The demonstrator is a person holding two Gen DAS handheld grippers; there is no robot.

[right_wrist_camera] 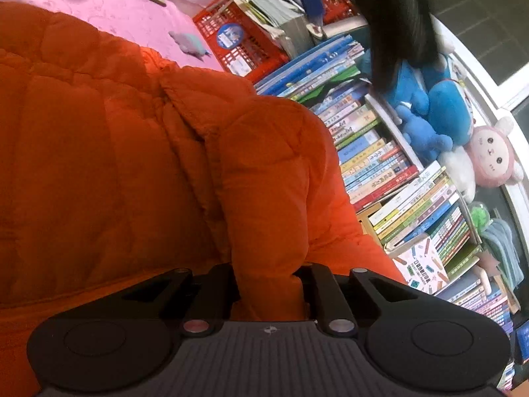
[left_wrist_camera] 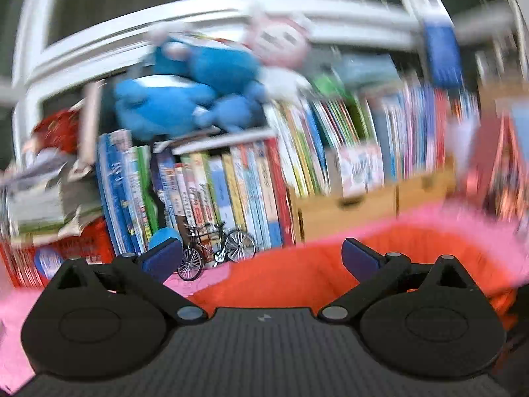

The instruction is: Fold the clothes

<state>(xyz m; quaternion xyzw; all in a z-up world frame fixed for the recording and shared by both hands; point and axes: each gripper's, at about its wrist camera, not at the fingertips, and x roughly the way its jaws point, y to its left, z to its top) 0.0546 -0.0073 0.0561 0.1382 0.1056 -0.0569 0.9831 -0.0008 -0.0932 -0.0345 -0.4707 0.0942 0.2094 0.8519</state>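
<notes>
An orange quilted jacket (right_wrist_camera: pixel 99 152) lies on a pink cloth-covered surface (right_wrist_camera: pixel 109 13). In the right wrist view my right gripper (right_wrist_camera: pixel 269 284) is shut on a bunched fold of the orange jacket, and the fabric rises as a thick ridge straight from between its jaws. In the left wrist view my left gripper (left_wrist_camera: pixel 261 258) stands wide open above the orange jacket (left_wrist_camera: pixel 297 274), with nothing between its blue pads (left_wrist_camera: pixel 163 256). That view is blurred.
Rows of upright books (left_wrist_camera: pixel 231 192) fill a shelf behind the surface, with blue plush toys (left_wrist_camera: pixel 185 99) and a pink plush (right_wrist_camera: pixel 492 155) on top. A small model bicycle (left_wrist_camera: pixel 215 248) stands near the books. A red basket (right_wrist_camera: pixel 244 43) of books sits at the surface's edge.
</notes>
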